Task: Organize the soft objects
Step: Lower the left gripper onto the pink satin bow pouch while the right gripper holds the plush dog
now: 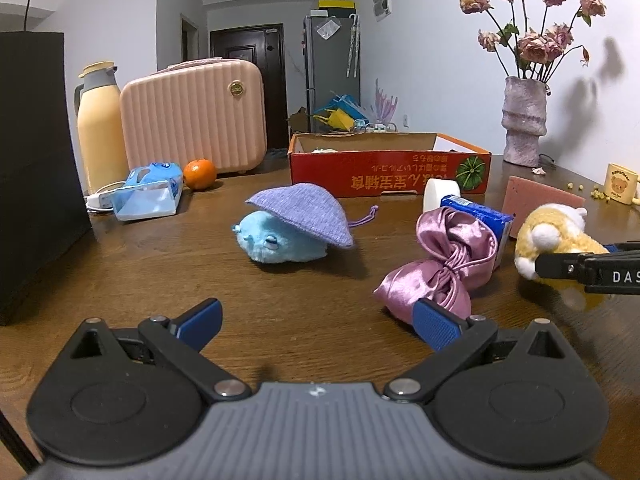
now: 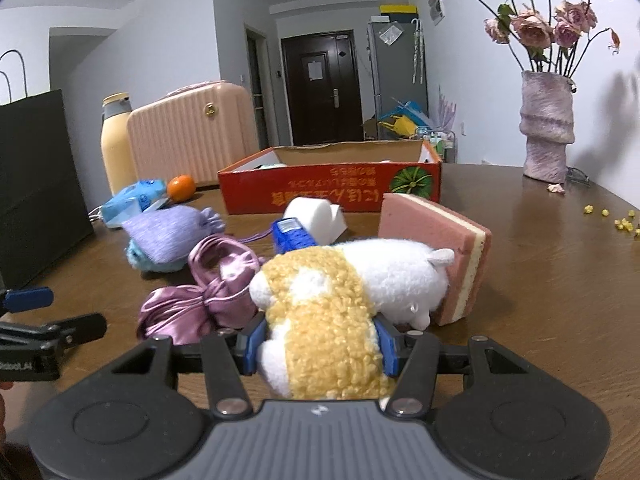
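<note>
My right gripper [image 2: 319, 346] is shut on a yellow and white plush toy [image 2: 332, 300], its blue pads pressing both sides; the toy also shows in the left wrist view [image 1: 552, 236]. My left gripper [image 1: 318, 322] is open and empty above the table, with a pink satin pouch [image 1: 440, 264] just ahead of its right finger. A blue plush under a purple knitted hat [image 1: 296, 224] lies ahead of it. A pink sponge [image 2: 436, 248], a white sponge [image 2: 316, 216] and a blue pack [image 2: 290, 236] lie near the red cardboard box [image 2: 332, 192].
A pink case [image 1: 192, 116], a yellow thermos [image 1: 98, 128], an orange [image 1: 199, 174] and a blue tissue pack [image 1: 148, 194] stand at the back left. A black bag [image 1: 36, 168] stands at the left. A vase of dried roses [image 1: 524, 120] and a mug [image 1: 620, 184] stand at the right.
</note>
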Motion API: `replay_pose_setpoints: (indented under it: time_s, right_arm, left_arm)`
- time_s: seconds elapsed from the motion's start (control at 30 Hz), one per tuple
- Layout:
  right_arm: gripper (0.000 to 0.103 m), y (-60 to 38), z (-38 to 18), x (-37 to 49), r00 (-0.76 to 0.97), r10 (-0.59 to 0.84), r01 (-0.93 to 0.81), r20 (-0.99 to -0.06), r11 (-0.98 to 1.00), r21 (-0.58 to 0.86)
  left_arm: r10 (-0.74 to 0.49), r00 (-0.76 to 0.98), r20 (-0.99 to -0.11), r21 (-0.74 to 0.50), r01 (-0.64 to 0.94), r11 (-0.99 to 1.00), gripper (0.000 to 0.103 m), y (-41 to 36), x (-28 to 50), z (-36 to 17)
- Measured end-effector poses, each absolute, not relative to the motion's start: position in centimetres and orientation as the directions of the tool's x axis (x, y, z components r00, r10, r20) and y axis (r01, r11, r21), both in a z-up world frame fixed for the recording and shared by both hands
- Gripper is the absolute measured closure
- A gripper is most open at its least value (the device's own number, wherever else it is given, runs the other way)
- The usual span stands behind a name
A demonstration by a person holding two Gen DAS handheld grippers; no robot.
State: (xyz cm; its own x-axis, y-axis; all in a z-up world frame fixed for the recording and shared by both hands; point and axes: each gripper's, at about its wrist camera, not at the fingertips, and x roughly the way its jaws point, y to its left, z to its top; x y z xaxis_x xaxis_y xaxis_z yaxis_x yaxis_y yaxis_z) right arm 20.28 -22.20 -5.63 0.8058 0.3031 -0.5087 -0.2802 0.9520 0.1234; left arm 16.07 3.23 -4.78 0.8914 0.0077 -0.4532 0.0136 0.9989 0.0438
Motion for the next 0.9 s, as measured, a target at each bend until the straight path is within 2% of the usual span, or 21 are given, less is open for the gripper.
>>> replay_pose_setpoints:
  time_s: [0.43,0.9]
  right_arm:
    - [0.05,-24.5,-5.4,21.6,0.828,0.27,-0.248,-0.492,0.962,0.11]
    - [0.05,-26.5,-5.0,23.6,0.864,0.217,-0.205,-0.454,0.976,0.077]
  left_arm:
    - [-0.014,0.891,-0.454,0.095,0.064,0.993,0.0,-0.1,18.0,-3.6]
    - [-0.037,0.85,-0.526,0.124,0.12,0.985,0.0,-3.7,22.4,-4.4]
